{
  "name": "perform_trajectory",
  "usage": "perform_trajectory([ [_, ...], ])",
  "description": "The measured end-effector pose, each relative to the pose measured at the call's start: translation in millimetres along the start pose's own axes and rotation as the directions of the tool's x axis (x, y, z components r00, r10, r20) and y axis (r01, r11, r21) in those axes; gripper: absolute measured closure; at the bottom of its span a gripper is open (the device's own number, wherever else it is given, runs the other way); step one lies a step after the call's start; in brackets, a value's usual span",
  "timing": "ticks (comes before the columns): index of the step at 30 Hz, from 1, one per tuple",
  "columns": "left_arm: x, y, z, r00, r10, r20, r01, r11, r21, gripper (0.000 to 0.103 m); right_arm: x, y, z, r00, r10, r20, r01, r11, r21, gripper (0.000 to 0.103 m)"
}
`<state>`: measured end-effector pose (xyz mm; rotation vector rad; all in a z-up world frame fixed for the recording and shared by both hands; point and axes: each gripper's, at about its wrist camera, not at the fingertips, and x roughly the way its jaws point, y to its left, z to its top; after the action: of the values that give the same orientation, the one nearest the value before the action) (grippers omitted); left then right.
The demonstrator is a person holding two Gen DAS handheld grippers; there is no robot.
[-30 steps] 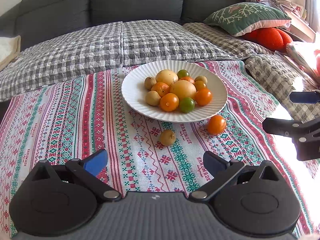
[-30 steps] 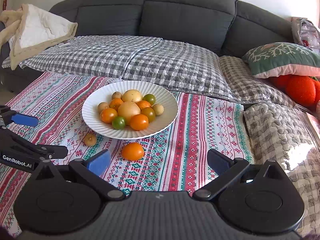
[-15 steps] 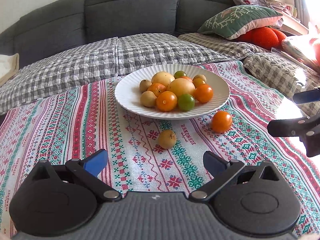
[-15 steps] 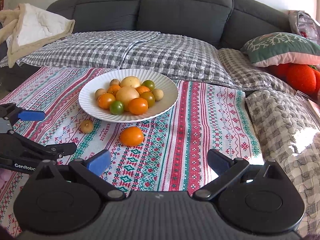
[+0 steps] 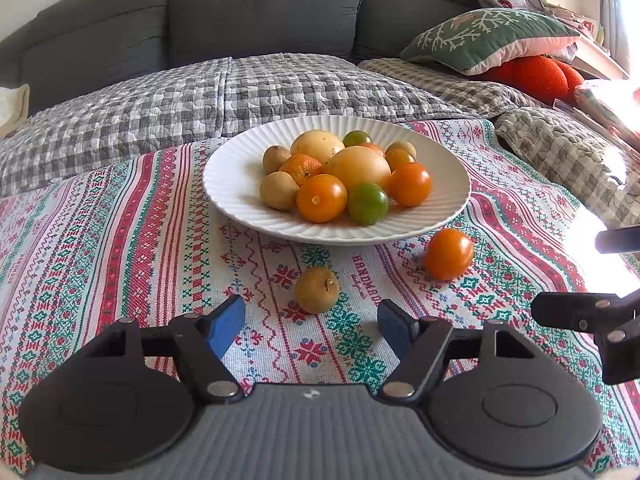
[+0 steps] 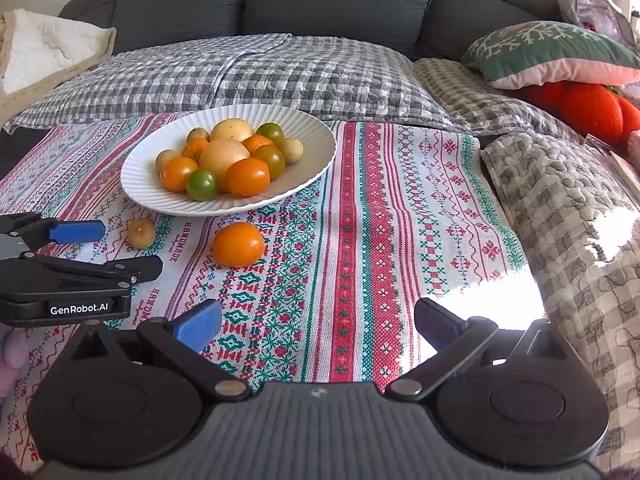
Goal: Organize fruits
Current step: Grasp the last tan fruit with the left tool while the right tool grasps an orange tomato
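Left gripper point(image 5: 311, 322), jaws closing and still empty, lines up on the small brown fruit point(image 5: 317, 290) just in front of the white plate point(image 5: 240, 184). Right gripper point(image 6: 316, 322) hangs spread; the orange tomato point(image 6: 238, 244) lies near the plate rim. Next, probably: ease forward, pinch gently.

Glossy ribbed plate point(image 5: 448, 168) — woven, embroidered cloth point(image 5: 132, 240).
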<state>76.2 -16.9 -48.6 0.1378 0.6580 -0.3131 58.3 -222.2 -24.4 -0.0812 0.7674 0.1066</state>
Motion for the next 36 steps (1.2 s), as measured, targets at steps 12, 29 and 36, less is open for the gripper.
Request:
perform_trajectory([
  [12, 6.3, 0.1, 7.6, 1.0, -0.008, -0.03, 0.007, 1.0, -0.005, 0.101, 6.6, 5.9, 4.7, 1.0, 0.001, -0.001, -0.001, 1.0, -0.004, 0.0],
  [29, -6.6, 11.8, 16.7, 0.991, -0.008, -0.136, -0.001, 0.998, -0.065, 0.102, 22.6, 13.9, 14.4, 0.999, 0.052, -0.011, -0.052, 0.998, 0.035, 0.002],
  [36, -12.4, 16.4, 18.1, 0.988, -0.007, -0.152, -0.005, 0.997, -0.077, 0.102, 37.7, 25.7, 19.9, 0.998, 0.061, -0.021, -0.061, 0.998, 0.011, 0.007],
])
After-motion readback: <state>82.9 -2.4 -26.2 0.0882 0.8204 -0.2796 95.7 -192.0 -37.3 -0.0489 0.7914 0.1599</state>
